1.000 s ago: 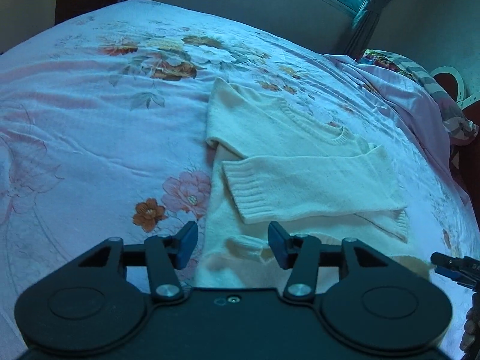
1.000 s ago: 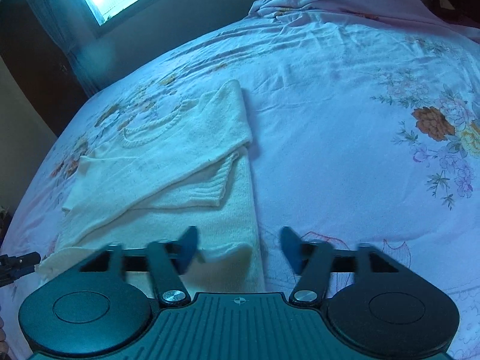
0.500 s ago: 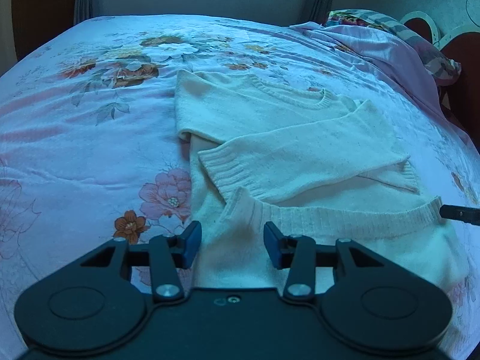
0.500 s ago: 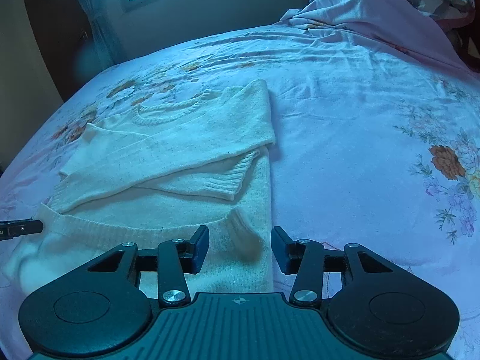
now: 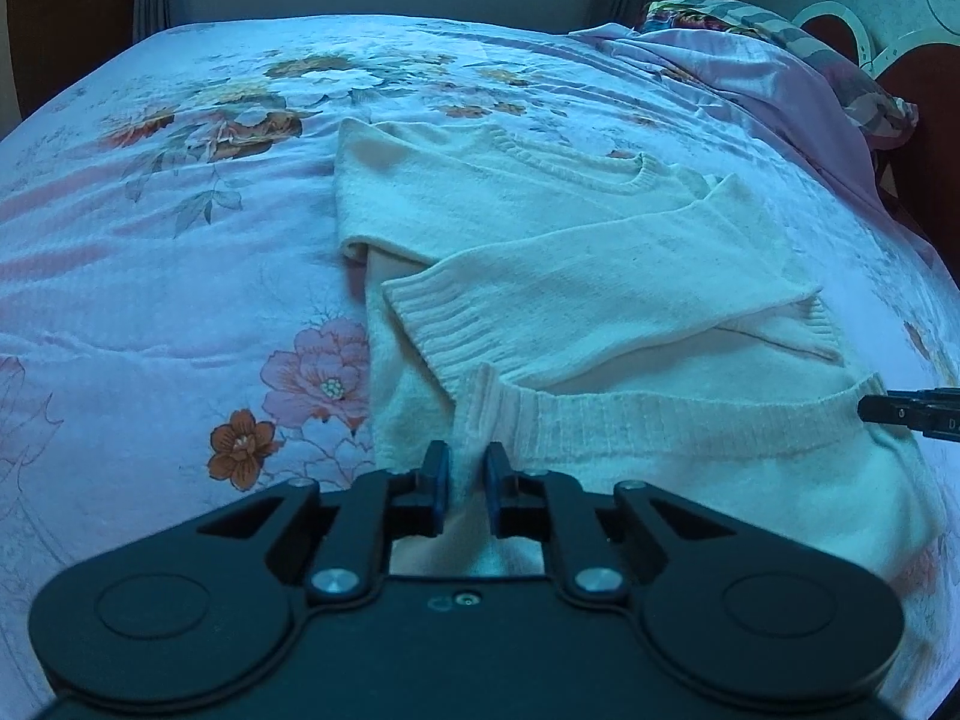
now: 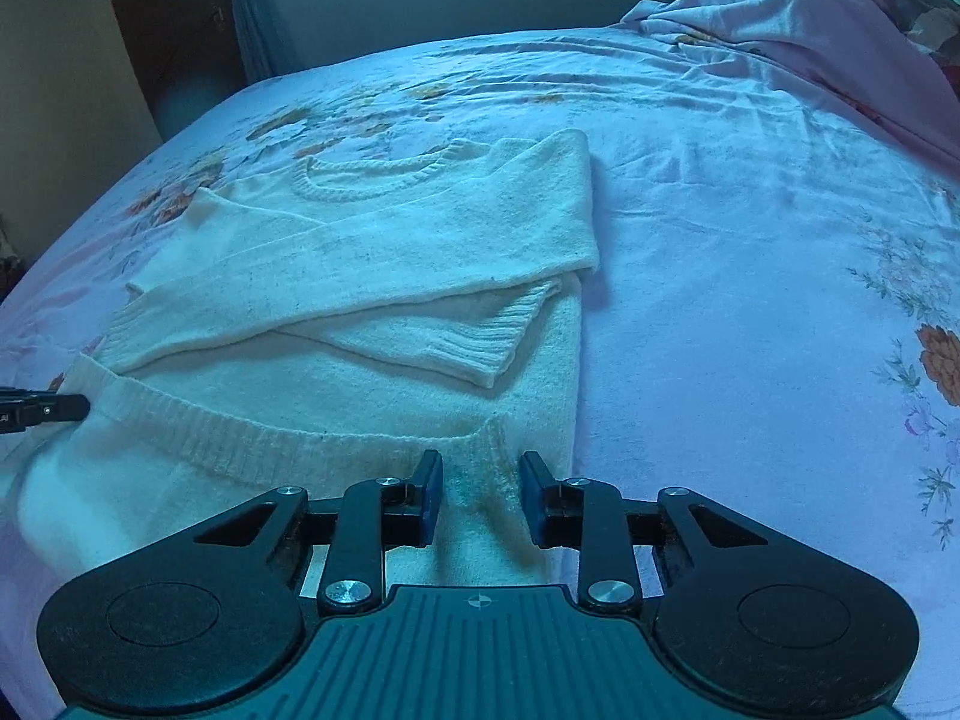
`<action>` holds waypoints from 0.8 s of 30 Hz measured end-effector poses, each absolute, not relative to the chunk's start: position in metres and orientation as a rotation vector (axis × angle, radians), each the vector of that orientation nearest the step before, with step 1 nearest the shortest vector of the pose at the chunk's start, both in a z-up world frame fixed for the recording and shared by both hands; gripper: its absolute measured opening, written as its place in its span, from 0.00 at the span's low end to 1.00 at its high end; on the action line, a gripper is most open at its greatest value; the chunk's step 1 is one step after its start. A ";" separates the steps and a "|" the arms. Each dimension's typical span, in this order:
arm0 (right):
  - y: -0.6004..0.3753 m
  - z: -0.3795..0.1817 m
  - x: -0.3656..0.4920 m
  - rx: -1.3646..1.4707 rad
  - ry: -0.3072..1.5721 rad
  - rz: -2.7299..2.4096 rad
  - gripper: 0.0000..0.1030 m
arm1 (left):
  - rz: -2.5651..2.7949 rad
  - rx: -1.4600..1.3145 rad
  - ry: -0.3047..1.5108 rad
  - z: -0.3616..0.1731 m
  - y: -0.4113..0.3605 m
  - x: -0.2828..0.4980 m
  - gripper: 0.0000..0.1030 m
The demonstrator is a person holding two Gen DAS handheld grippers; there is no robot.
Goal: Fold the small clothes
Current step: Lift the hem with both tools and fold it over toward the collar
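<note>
Cream knit sweater (image 5: 588, 276) lies flat on a bed with a floral bedspread (image 5: 150, 276), neckline at the far side, both sleeves folded across the chest, ribbed cuffs overlapping the body. Left gripper (image 5: 467, 480) has just been closing; its blue pads now pinch the left corner of the ribbed hem (image 5: 660, 414), fabric bunched up tight between them. Right gripper (image 6: 480, 489) has just been closing too; in its own view the hem's right corner (image 6: 486, 450) sits between the fingers, knit puckered and filling most of the gap, left pad against it, right pad very near, so it reads as clamped on the hem corner though contact on the right side is hard to confirm. From the left view the right gripper's tip (image 5: 906, 411) shows at the right frame edge, meeting the hem end; from the right view the left gripper's tip (image 6: 42, 411) shows at the left edge, at the other hem end. Hem band runs stretched between the two grippers, raised slightly off the sweater body. Crumpled pink sheet (image 6: 810, 42) and a patterned pillow (image 5: 780, 30) sit at the far right of the bed. Curtain (image 6: 252, 24) hangs by the far wall.
</note>
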State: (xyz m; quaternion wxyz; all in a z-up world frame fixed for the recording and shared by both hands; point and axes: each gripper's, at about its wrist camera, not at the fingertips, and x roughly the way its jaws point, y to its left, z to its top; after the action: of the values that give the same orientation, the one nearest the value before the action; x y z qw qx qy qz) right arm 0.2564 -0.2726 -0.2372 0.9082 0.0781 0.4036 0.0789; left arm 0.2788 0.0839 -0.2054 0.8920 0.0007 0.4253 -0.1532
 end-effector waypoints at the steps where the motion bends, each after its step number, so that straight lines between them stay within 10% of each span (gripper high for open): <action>1: -0.270 -0.237 0.254 0.153 0.834 0.169 0.09 | -0.317 0.010 0.873 -0.204 0.082 0.276 0.04; 20: -0.289 -0.218 0.280 0.293 0.797 0.171 0.04 | -0.274 -0.123 0.791 -0.187 0.086 0.301 0.02; 24: -0.287 -0.232 0.284 0.288 0.860 0.202 0.15 | -0.314 -0.067 0.866 -0.204 0.080 0.305 0.25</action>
State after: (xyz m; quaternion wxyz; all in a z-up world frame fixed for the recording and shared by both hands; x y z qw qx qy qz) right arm 0.2843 -0.2875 -0.2324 0.8940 0.1389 0.4148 0.0972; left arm 0.3053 0.0796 -0.2043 0.8953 -0.0322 0.4176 -0.1516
